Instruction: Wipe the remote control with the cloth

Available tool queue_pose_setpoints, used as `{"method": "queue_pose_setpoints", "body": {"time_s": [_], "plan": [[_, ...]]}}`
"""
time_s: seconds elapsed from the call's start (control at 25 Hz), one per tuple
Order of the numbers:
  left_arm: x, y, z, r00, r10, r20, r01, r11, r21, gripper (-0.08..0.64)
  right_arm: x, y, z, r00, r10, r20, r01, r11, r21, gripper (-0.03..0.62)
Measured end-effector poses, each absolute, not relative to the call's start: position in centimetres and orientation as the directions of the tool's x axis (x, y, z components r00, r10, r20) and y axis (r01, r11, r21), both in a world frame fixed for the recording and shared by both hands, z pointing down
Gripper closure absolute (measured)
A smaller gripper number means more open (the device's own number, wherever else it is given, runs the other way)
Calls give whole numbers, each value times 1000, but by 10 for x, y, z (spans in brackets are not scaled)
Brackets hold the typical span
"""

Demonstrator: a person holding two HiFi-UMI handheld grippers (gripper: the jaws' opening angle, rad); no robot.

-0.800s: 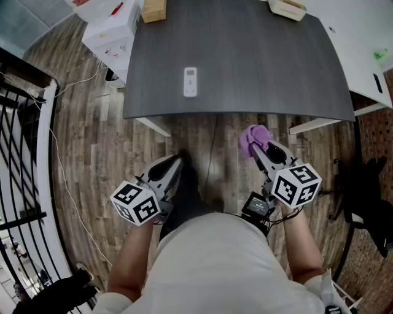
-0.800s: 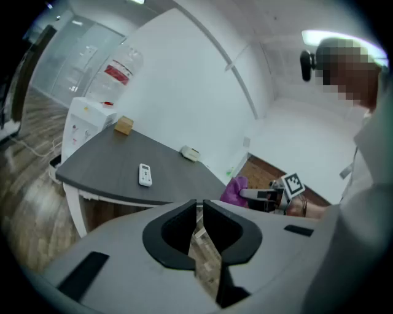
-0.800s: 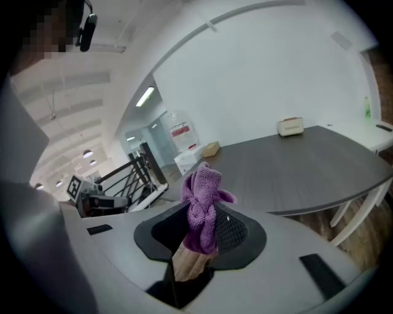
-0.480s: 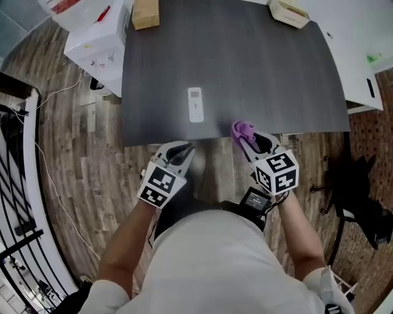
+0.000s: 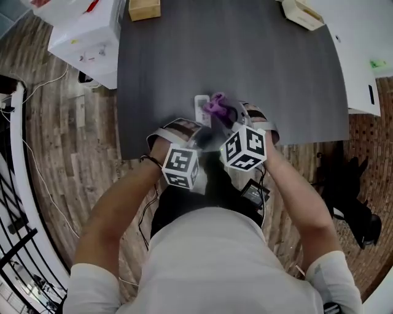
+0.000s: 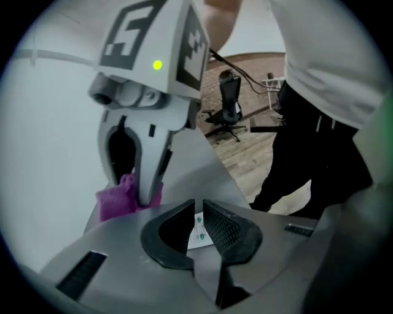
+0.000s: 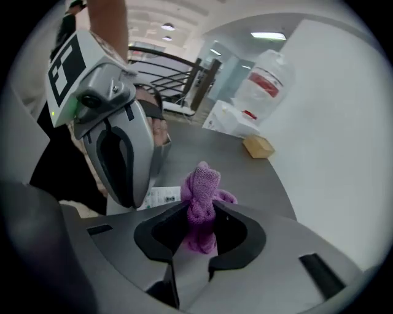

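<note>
The right claw (image 7: pixel 200 214) is clamping a bunched purple cloth (image 5: pixel 216 104). The cloth is either hovering over the right edge of the remote (image 5: pixel 199 105) or touching it; I cannot tell which. The remote is lying flat on the dark grey surface (image 5: pixel 282 73), not far from its near edge. The left claw (image 6: pixel 198 210) is sitting all but closed with nothing pinched in it, and the remote is showing only through the thin slit beyond. Its tips are pointing down at the remote's near end, though contact is unclear.

Nothing is clamping the remote, so a wipe is likely to drag or spin it. A stroke toward the person could send it over the edge to the floor (image 5: pixel 61 141). Only a small knot of cloth is sticking out past the right claw, so its hard tips risk scraping the casing or pressing buttons. The two claws are also crowding each other and could collide.

The surface is also carrying a wooden block (image 5: pixel 145 9) at its far left and a tan item (image 5: pixel 303 13) at its far right. A water dispenser (image 5: pixel 86 37) is standing on the plank floor beside the surface. A white desk (image 5: pixel 368 49) is standing to the right, a black railing (image 5: pixel 12 184) is running along the left, and an office chair (image 6: pixel 230 107) is standing further off.
</note>
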State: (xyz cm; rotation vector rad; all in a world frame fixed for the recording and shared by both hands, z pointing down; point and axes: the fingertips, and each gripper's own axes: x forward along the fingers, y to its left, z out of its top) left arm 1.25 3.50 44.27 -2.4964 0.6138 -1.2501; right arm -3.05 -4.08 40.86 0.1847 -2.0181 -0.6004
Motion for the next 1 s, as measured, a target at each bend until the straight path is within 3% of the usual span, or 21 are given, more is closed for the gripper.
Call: {"method": "queue_pose_setpoints", "body": {"time_s": [0.16, 0.4, 0.72, 1.0], "plan": [[12, 36, 463, 549, -424, 720, -187, -903, -388, 532, -59, -41, 426, -502, -340, 795, 360, 754, 550, 483], [5, 33, 473, 613, -378, 694, -291, -924, -246, 538, -86, -36, 446, -544, -301, 783, 576, 544, 610, 483], [3, 29, 472, 660, -399, 636, -494, -869, -32, 555, -61, -24, 464, -569, -278, 774, 641, 439, 629, 485], [-1, 28, 472, 660, -426, 619, -568, -822, 39, 555, -46, -26, 466, -586, -294, 755, 637, 409, 653, 485]]}}
